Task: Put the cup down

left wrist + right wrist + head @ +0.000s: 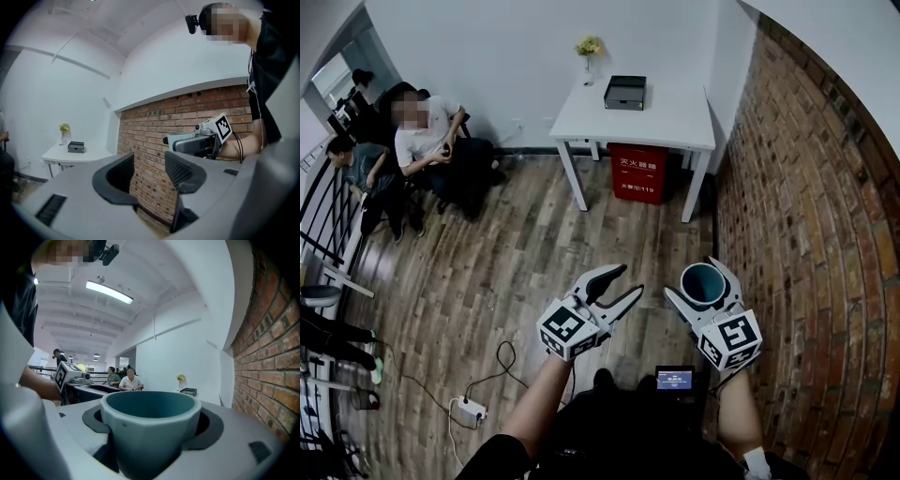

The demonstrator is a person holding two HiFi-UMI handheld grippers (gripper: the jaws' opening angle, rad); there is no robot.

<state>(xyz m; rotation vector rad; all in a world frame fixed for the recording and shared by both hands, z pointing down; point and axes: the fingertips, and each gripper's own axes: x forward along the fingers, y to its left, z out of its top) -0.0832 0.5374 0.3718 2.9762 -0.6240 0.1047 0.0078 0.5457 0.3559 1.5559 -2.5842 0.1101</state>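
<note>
- Right gripper (704, 292) was clamped on the teal cup (149, 427), held upright in mid-air over the wood floor (516, 253), well apart from the white table (675, 117).
- Left gripper (617, 284): jaws apart, nothing between them.
- Risk: opening here would likely drop the cup, since no surface was under it.
- Cup looked empty. Black box (625, 92) on the table: contents not visible.

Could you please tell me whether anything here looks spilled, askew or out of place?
Nothing is spilled or damaged: the cup sits upright in the right gripper. Only a power strip and a cable lie loose on the floor.
</note>
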